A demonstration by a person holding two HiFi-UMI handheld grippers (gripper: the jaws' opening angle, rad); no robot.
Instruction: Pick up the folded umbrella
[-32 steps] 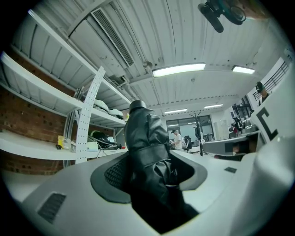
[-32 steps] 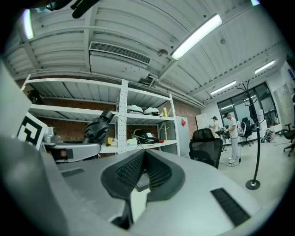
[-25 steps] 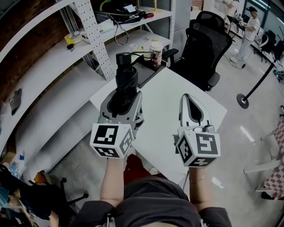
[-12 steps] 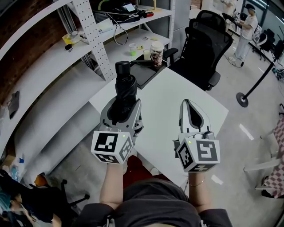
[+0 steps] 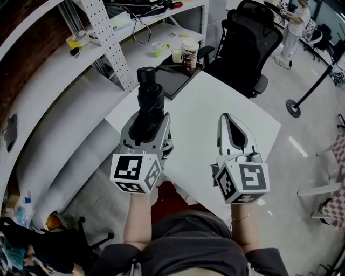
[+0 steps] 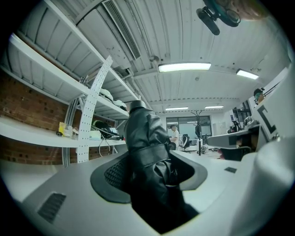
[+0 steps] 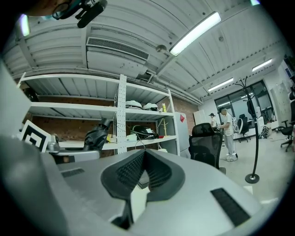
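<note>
The folded black umbrella (image 5: 149, 99) stands out forward from my left gripper (image 5: 147, 118), held above the left part of the white table (image 5: 199, 110). In the left gripper view its strapped black fabric (image 6: 148, 152) fills the gap between the jaws, which are shut on it, and its cap end points away. My right gripper (image 5: 227, 116) hovers over the table's right part, level with the left one. Its jaws meet at the tip (image 7: 144, 155) with nothing between them. From the right gripper view the umbrella (image 7: 97, 136) shows at the left.
A black office chair (image 5: 249, 43) stands beyond the table. A paper cup (image 5: 189, 54), small cups and a flat black device (image 5: 170, 81) lie on the desk behind it. White shelving (image 5: 102, 24) runs along the left. A person (image 5: 295, 16) stands far back right.
Both grippers have drifted slightly over the table, side by side. The left one keeps hold of the umbrella and the right one stays shut and empty.
</note>
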